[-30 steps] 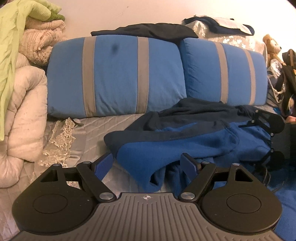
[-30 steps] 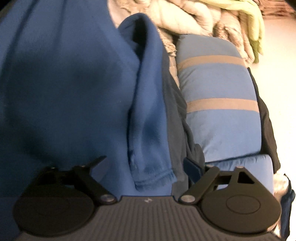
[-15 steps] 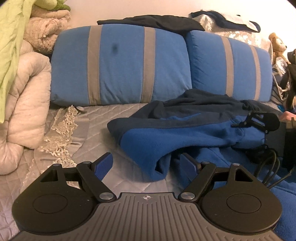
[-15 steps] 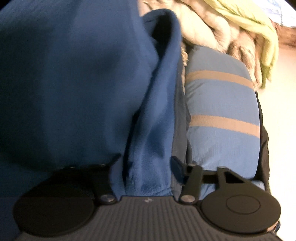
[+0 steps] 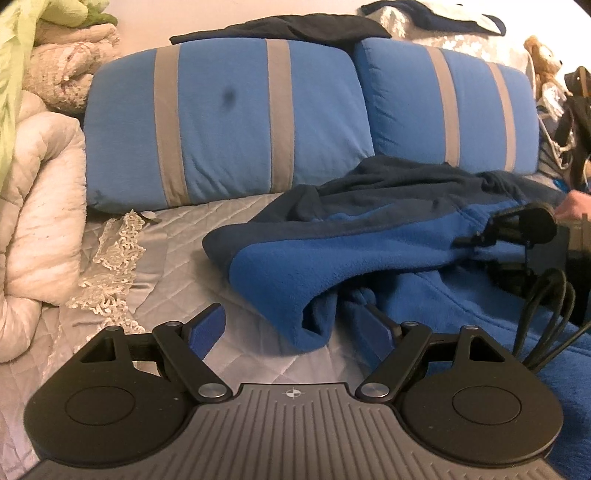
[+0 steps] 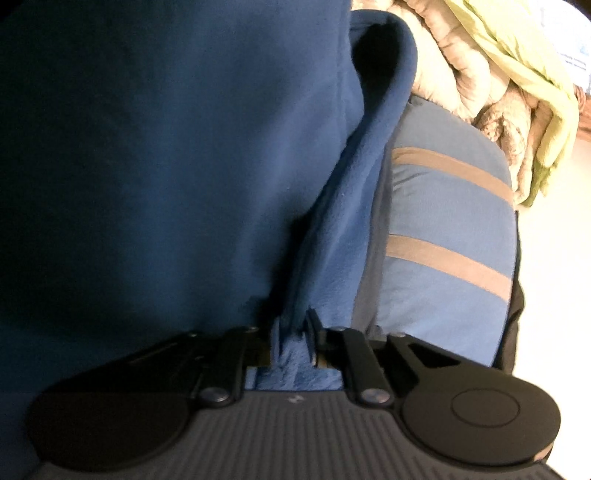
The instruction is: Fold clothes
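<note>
A blue fleece garment [image 5: 332, 258] with navy panels lies crumpled on the grey quilted bed [image 5: 177, 251]. My left gripper [image 5: 291, 328] is open and empty; a hanging fold of the fleece reaches down between its fingers without being pinched. My right gripper [image 6: 293, 332] is shut on a folded edge of the blue fleece [image 6: 332, 221], with cloth bunched between the jaws. The right gripper also shows in the left wrist view [image 5: 517, 229] at the garment's right side, with cables trailing from it.
Two blue pillows with grey stripes [image 5: 221, 122] stand against the wall behind the garment. A cream quilt pile [image 5: 33, 221] and a green cloth [image 5: 14, 74] lie at the left. Dark clothes [image 5: 288, 29] lie on top of the pillows. A teddy bear [image 5: 543, 55] sits far right.
My right gripper has closed onto the fleece edge that lay between its open fingers. My left gripper has drawn back and left a little, staying open.
</note>
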{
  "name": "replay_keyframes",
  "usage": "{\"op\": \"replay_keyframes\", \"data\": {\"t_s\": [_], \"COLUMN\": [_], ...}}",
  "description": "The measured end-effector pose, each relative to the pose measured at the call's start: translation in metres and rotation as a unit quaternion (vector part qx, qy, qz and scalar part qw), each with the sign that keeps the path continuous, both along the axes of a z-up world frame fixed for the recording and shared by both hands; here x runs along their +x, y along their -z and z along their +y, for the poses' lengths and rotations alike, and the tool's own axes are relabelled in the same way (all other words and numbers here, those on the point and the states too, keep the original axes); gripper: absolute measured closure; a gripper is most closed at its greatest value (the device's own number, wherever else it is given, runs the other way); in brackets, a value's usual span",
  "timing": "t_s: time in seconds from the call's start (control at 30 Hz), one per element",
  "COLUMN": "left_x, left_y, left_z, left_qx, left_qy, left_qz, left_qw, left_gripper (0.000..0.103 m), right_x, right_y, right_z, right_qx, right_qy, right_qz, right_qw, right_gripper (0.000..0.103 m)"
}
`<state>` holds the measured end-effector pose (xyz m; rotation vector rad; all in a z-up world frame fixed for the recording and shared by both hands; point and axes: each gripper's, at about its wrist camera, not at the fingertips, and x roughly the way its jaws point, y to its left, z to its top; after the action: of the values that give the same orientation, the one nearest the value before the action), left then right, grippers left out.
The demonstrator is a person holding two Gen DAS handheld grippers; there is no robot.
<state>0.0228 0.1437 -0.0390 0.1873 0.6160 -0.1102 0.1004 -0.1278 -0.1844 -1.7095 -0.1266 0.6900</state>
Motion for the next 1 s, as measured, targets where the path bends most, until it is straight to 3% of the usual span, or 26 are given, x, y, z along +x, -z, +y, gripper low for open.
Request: {"op": "replay_keyframes", "data": {"t_s": [0.1,0.17,0.23,0.47,0.67,0.87,1.0], "left_x": [0.004,0.008,0.012,0.037,0.059,0.071,0.082], "left_y": [0.006,0.010,0.013,0.020,0.025,0.015,0.006], "left_z": [-0.004,-0.008,-0.012,-0.020,-0.026,-0.025,-0.029], "left_qx": [0.019,0.040,0.065,0.096,0.122,0.145,0.198], "left_qy": [-0.001,0.003,0.003,0.002,0.001,-0.024,-0.032], "left_qz": [0.002,0.007,0.008,0.009,0.009,-0.024,-0.047], "left_qw": [0.9998,0.9992,0.9979,0.9953,0.9925,0.9889,0.9785], "left_gripper": [0.023,0.023,0.023,0.023,0.023,0.022,0.021], "right_x": [0.005,0.011,0.015,0.036,0.050,0.062,0.072], "right_y": [-0.004,-0.017,-0.035,-0.120,-0.180,-0.230,-0.252], "right_z": [0.006,0.013,0.017,0.032,0.039,0.040,0.028], "right_qx": [0.007,0.027,0.045,0.097,0.113,0.139,0.151], "right_qy": [0.047,0.079,0.085,0.082,0.073,0.079,0.093], "right_qz": [0.000,0.029,0.040,0.015,-0.036,-0.080,-0.093], "right_qw": [0.999,0.996,0.995,0.992,0.990,0.984,0.980], "right_gripper": [0.074,0.090,0.096,0.096,0.096,0.096,0.096]}}
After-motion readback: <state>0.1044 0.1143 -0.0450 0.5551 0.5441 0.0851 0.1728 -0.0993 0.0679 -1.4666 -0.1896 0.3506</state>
